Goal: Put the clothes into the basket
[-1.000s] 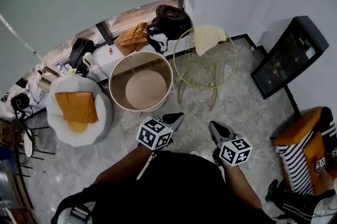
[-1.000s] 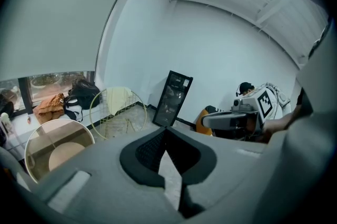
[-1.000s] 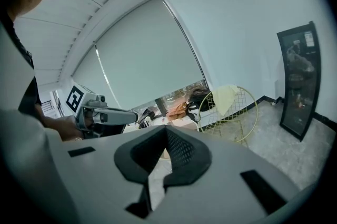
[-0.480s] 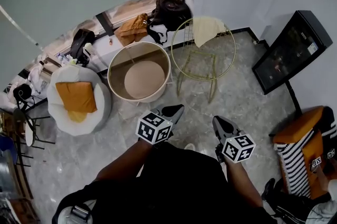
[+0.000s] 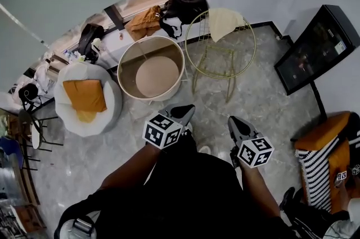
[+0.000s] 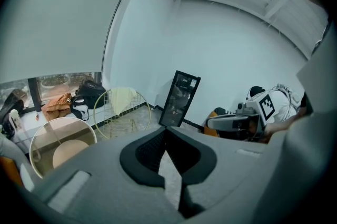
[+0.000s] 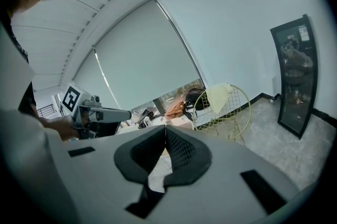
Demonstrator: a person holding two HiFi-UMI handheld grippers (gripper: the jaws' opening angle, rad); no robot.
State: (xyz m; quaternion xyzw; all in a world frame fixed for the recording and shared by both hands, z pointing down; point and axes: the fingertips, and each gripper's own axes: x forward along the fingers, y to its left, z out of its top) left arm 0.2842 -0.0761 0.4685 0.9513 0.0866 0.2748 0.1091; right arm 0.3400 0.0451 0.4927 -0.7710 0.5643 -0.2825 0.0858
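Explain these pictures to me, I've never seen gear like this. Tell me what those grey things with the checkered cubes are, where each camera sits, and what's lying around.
There is no robot here. A person holds a grey two-jaw tool in each hand, and the checkered cubes are part of those tools. The wide picture comes from a camera on the person's head, looking down at the left tool and the right tool. The other two pictures come from cameras riding on each tool, looking along its jaws. Both tools are shut and hold nothing. On the floor ahead stand a round basket, which looks empty, and a gold wire chair with a pale yellow cloth draped over it. An orange garment and a black backpack lie by the window behind.
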